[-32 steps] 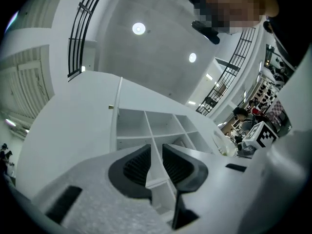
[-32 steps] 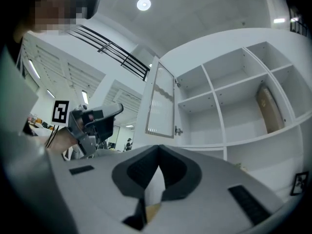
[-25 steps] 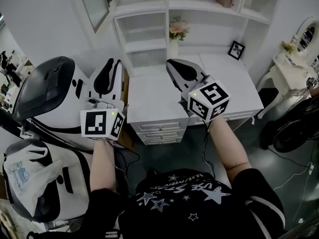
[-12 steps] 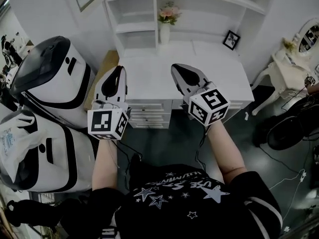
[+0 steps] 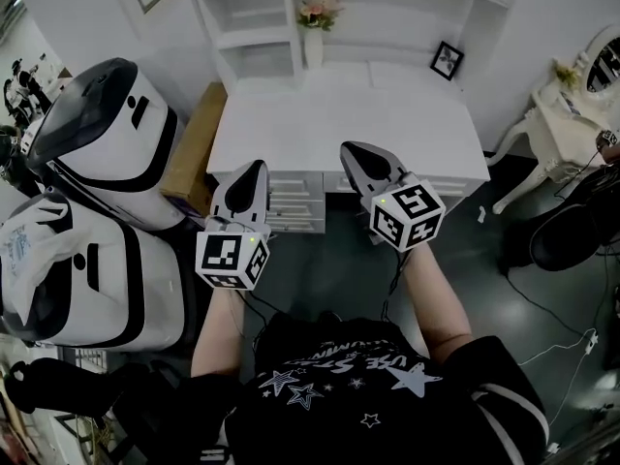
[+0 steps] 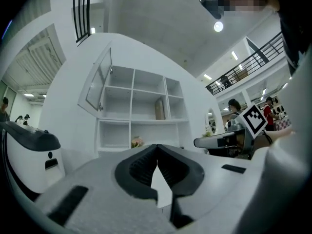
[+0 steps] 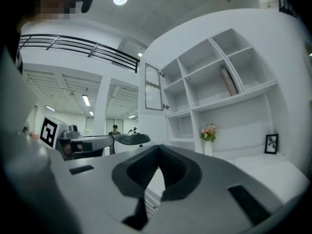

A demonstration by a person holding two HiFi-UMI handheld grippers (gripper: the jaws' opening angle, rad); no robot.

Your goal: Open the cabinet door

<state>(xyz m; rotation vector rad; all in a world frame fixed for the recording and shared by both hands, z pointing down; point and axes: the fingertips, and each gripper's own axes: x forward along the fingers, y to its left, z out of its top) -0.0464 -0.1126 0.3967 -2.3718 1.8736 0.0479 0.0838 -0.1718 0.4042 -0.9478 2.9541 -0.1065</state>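
Note:
The white shelf cabinet stands on the back of the desk. Its glass door at the upper left hangs swung outward, and it also shows in the right gripper view as the glass door. My left gripper hovers over the desk's front edge, far below the door. Its jaws are closing to a touch, tips together, with nothing between them. My right gripper is level beside it, shut and holding nothing. Neither gripper touches the cabinet.
The white desk has drawers in front. On it are a vase of flowers and a framed picture. Large white-and-black machines and a cardboard box crowd the left. A dressing table stands right.
Both grippers have dropped and pulled back from the shelves to the desk's front edge. The cabinet now lies farther up in the head view.

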